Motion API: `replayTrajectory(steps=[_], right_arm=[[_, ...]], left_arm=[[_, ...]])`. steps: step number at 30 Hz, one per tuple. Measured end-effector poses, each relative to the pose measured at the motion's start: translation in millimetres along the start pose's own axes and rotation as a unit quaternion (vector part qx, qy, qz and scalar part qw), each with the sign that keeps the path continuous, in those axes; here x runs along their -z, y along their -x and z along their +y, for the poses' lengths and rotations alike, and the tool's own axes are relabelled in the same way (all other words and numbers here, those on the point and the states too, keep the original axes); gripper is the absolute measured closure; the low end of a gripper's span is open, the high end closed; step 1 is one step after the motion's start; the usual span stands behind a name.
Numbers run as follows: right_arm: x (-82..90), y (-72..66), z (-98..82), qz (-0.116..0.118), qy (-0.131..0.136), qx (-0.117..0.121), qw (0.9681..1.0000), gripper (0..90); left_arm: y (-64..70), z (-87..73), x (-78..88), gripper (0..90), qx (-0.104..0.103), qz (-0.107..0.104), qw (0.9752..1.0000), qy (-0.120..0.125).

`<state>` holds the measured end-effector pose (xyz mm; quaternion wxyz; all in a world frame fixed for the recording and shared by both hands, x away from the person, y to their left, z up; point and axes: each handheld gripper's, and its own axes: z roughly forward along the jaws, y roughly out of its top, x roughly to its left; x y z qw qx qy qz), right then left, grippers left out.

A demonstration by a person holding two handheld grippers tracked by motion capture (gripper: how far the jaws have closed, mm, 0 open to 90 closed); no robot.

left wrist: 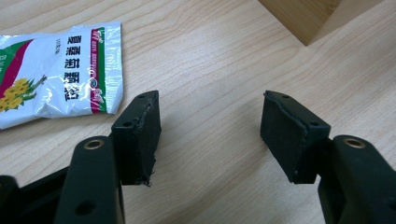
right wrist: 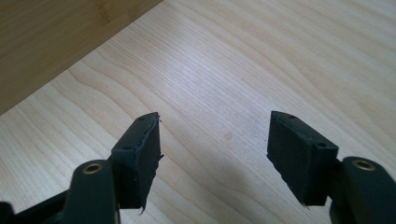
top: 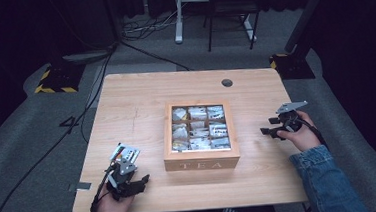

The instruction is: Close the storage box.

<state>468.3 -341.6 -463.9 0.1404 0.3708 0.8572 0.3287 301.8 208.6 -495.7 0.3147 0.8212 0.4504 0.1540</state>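
- Sachet (left wrist: 58,70): a flat foil tea packet with green and red print and a yellow flower picture, lying on the table (top: 140,94) near the left front edge, just left of the tea box (top: 202,157).
- In the high view the sachet (top: 124,153) lies just beyond the left gripper (top: 131,182), close to it; whether they touch I cannot tell.
- Left gripper: jaws spread wide with nothing between them, aimed at bare wood to the right of the sachet.
- Right gripper (top: 273,130): jaws also wide apart and empty, held over the table to the right of the box, well apart from the sachet.
- Handling, as I judge it: light, thin and limp, with a slick foil skin. It will likely flex and could slide on the wood when nudged.
- Where to grip: a flat packet offers little to pinch from above. The crimped end seam looks the stiffest part, so tipping a jaw under that near edge and closing across the seam seems best.
- Box: closed, its clear lid showing compartments full of sachets.
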Motion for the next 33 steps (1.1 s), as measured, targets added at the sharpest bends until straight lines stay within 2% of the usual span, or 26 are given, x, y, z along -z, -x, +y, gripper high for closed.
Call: replayTrajectory(steps=[2,4,6,8,9,11,15,17,18,20,33], right_arm=[[-4.8,0.7,-2.5,0.005,-0.003,-0.002,1.0,34.0],[-10.4,0.4,-5.5,-0.008,-0.009,0.011,0.9999,31.4],[-15.6,0.6,-7.6,-0.019,-0.026,0.03,0.999,31.0],[-19.2,0.6,-9.2,-0.017,-0.031,0.036,0.9987,29.3],[-21.5,0.6,-10.7,-0.016,-0.025,0.037,0.9989,28.4],[-23.2,0.6,-12.3,-0.014,-0.011,0.035,0.9992,28.1],[-24.3,0.5,-14.0,-0.008,-0.002,0.031,0.9995,26.7],[-26.3,-0.2,-15.5,0.002,0.003,0.021,0.9998,21.9],[-28.6,-1.2,-17.2,0.004,0.012,0.008,0.9999,16.1],[-34.4,-4.3,-21.4,-0.006,0.04,-0.002,0.9992,10.8],[-35.4,-4.6,-20.9,-0.007,0.041,-0.001,0.9991,10.4]], left_arm=[[0.3,-0.4,-0.6,38.1,-0.003,0.001,1.0,0.003],[0.4,-0.4,-0.8,37.5,-0.002,0.0,1.0,0.003],[0.3,-0.5,-0.8,37.2,-0.003,0.0,1.0,0.003],[0.3,-0.9,-1.0,37.0,-0.002,0.0,1.0,0.005],[0.4,-1.0,-1.2,36.8,-0.002,0.0,1.0,0.007],[0.4,-1.0,-1.3,36.7,-0.002,0.0,1.0,0.007],[0.3,-0.8,-1.7,36.4,-0.002,0.0,1.0,0.007],[0.3,-0.8,-2.1,36.0,-0.003,0.001,1.0,0.009],[0.5,-0.9,-2.3,35.9,-0.001,0.0,1.0,0.01],[0.2,-1.4,-2.3,35.6,-0.002,0.0,0.9999,0.011],[0.4,-1.5,-3.3,34.3,-0.002,0.0,0.9999,0.015]])
